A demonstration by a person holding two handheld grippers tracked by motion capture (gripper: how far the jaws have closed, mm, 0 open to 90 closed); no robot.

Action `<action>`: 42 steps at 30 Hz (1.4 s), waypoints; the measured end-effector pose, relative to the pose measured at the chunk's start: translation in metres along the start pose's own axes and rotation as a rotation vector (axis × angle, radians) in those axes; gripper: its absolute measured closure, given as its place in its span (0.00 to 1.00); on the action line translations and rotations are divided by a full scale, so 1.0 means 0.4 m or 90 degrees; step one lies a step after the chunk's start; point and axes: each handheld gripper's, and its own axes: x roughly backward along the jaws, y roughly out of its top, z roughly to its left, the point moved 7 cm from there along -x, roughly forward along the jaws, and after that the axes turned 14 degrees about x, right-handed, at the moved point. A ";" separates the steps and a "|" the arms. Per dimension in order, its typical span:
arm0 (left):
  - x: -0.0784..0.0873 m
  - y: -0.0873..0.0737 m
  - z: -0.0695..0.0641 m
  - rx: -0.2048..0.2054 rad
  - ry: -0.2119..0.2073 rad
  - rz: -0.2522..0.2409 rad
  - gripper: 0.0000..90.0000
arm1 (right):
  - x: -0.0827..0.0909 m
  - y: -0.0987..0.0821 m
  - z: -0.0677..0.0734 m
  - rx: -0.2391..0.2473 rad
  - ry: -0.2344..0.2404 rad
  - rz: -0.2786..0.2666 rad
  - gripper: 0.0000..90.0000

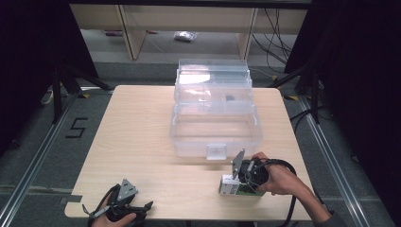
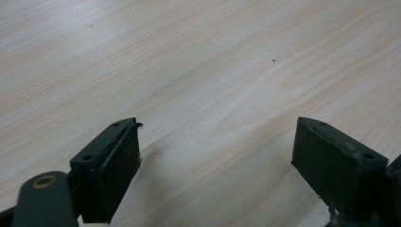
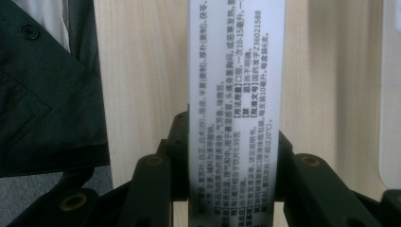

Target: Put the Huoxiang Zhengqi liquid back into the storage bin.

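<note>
A white medicine box (image 1: 230,185) with a green end and printed text lies on the wooden table (image 1: 142,142) near its front right. My right gripper (image 1: 242,182), held level by a hand, is shut on it. In the right gripper view the box (image 3: 234,85) runs upward between the two black pads (image 3: 177,142), which press on its sides, with the gripper (image 3: 231,139) clamped around it. My left gripper (image 1: 142,208) rests at the table's front left edge. Its jaws stand wide apart over bare wood in the left gripper view (image 2: 217,142), with nothing between them.
A clear plastic storage box (image 1: 189,142) with its lid swung open toward the back stands in the middle of the table, just beyond the right hand. A dark sleeve (image 3: 42,94) hangs at the left of the right gripper view. Black stands flank the table.
</note>
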 end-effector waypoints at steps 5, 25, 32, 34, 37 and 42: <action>0.000 0.002 0.001 0.001 0.005 -0.004 0.17 | 0.023 0.008 -0.012 0.013 0.003 -0.002 0.72; -0.001 0.003 0.001 0.011 0.003 -0.011 0.17 | 0.147 0.041 -0.087 0.075 -0.020 -0.056 0.72; 0.001 0.003 0.001 0.008 -0.001 -0.007 0.17 | 0.186 0.043 -0.104 0.047 -0.024 -0.052 0.72; 0.001 0.002 0.000 0.006 -0.002 -0.007 0.17 | 0.202 0.042 -0.110 0.030 -0.032 -0.046 0.72; 0.001 0.003 0.001 0.006 -0.001 -0.006 0.17 | 0.217 0.045 -0.125 0.043 -0.033 -0.059 0.72; 0.001 0.002 0.001 0.008 -0.001 -0.006 0.17 | 0.243 0.053 -0.141 0.046 -0.036 -0.055 0.72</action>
